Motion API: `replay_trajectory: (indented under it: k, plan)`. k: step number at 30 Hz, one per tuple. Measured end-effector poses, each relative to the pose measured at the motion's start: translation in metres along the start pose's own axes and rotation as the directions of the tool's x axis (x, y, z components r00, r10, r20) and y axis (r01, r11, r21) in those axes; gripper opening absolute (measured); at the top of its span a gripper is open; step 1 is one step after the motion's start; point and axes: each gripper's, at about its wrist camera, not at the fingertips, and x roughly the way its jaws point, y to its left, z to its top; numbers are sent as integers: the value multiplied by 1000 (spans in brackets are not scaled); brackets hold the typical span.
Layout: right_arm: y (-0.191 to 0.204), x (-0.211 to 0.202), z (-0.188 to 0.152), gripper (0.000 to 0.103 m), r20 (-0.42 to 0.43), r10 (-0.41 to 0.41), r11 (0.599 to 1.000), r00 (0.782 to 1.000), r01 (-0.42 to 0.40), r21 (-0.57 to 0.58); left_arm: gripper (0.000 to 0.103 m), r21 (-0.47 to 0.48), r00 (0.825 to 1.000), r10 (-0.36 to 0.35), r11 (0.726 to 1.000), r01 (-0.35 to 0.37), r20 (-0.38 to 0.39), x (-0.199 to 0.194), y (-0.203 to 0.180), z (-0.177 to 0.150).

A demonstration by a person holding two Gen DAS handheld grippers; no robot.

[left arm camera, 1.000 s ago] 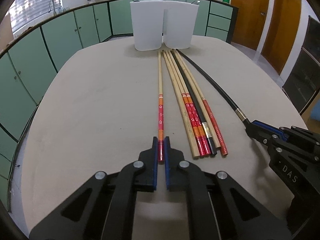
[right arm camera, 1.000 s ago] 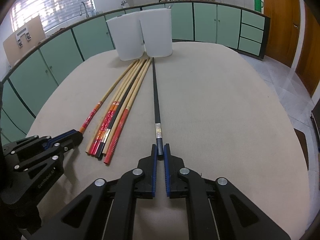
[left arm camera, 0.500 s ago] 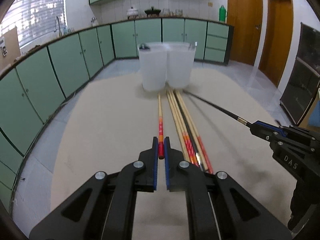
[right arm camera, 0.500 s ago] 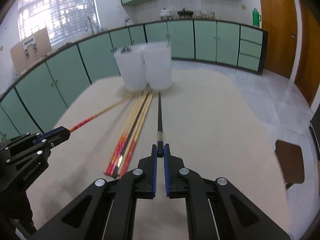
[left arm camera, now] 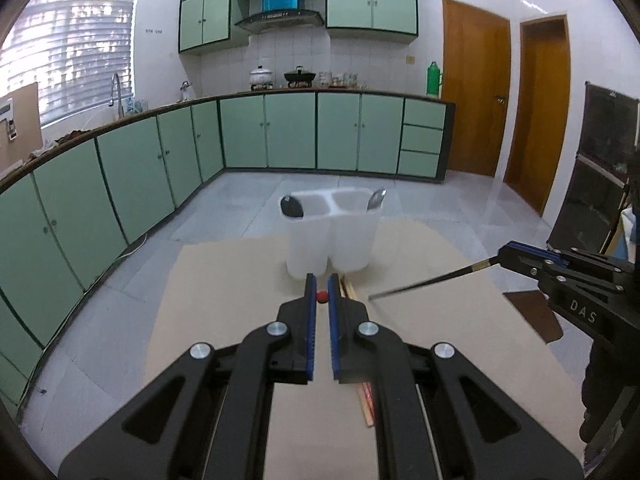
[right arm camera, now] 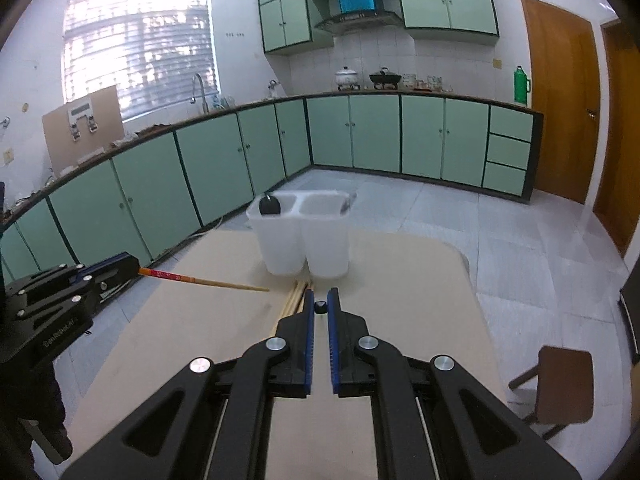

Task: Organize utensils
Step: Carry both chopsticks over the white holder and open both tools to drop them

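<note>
From the left wrist view, the left gripper (left arm camera: 321, 297) is pinching the red end of a red-banded chopstick (left arm camera: 321, 297) — seen end-on, so its shaft is hiding behind the tip. The jaws are clamping only the very end, which means the long shaft could be pivoting in the pads and drooping as it is being carried. Ahead, the white two-compartment holder (left arm camera: 331, 232) is standing on the beige table (left arm camera: 224, 280), a dark spoon (left arm camera: 291, 206) leaning in its left cup and a metal spoon (left arm camera: 377, 199) in its right. The right gripper (left arm camera: 505, 255) is showing at the right edge, gripping a black chopstick (left arm camera: 432, 280) that is slanting down toward the table. The two sticks are pointing toward the same spot near the holder, so they may be crossing or knocking each other.

From the right wrist view, the right gripper (right arm camera: 321, 307) is closing on the black chopstick's butt (right arm camera: 321, 307), again end-on. The left gripper (right arm camera: 120, 266) is holding its stick (right arm camera: 208, 281) out level, tip near the holder (right arm camera: 300, 236). The loose chopsticks (right arm camera: 296, 294) are lying on the table just before the holder's base — a low tip could be scattering them, or be shoving the light holder, or be catching a spoon instead of dropping into a cup.
</note>
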Motion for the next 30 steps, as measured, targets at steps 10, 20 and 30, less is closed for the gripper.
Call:
replay_trajectory:
  k: [10,20,30]
  plan:
    - [-5,0,58,6,22,41,998,999,-40,-47,5,2,998,-55,999,55,26,-6,9,46]
    - [-7,-5,129,6,133,65,997,989,-58,-53,5,38,992,-94,995,91,90,-18,15,104]
    - [-2,28,204,6,226,46,999,973,-38,-37,5,18,981,-54,999,52,184,20,17,162]
